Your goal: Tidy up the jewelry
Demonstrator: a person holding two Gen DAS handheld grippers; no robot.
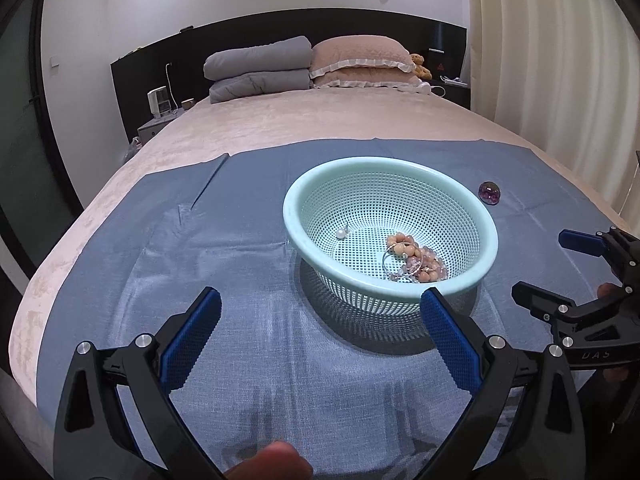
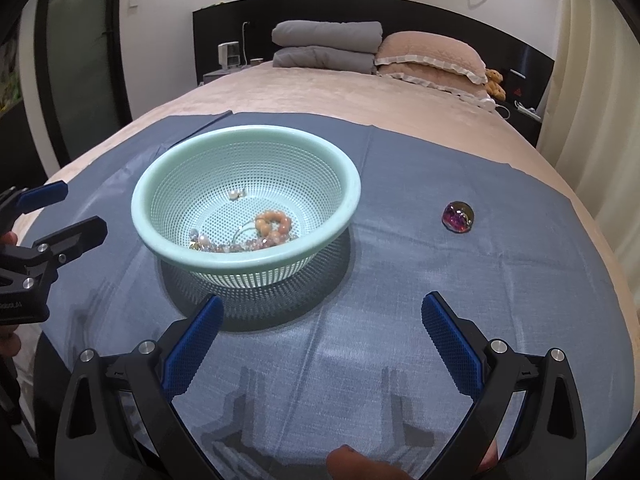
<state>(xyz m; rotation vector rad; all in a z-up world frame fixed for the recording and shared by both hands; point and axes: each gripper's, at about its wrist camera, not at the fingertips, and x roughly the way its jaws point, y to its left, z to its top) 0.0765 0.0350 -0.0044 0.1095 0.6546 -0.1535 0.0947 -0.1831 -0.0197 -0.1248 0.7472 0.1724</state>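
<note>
A mint green mesh basket (image 1: 304, 236) (image 2: 160, 236) stands on a blue cloth (image 1: 160, 260) (image 2: 400, 260) spread over the bed. Inside lie a peach bead bracelet (image 1: 402, 243) (image 2: 274, 222), a pale crystal bead strand (image 1: 430, 268) (image 2: 228, 246), a thin silver bangle (image 1: 386, 262) and a pearl earring (image 1: 341, 233) (image 2: 236, 195). A purple glass bead (image 1: 489, 192) (image 2: 458, 217) lies on the cloth right of the basket. My left gripper (image 1: 320, 304) is open and empty, in front of the basket. My right gripper (image 2: 322, 308) is open and empty, right of the basket's front.
Folded grey quilts (image 1: 258, 68) (image 2: 326, 46) and pink pillows (image 1: 362, 62) (image 2: 430, 60) lie at the bed's head before a black headboard. A curtain (image 1: 560, 60) hangs at the right. The bed edge drops off at the left.
</note>
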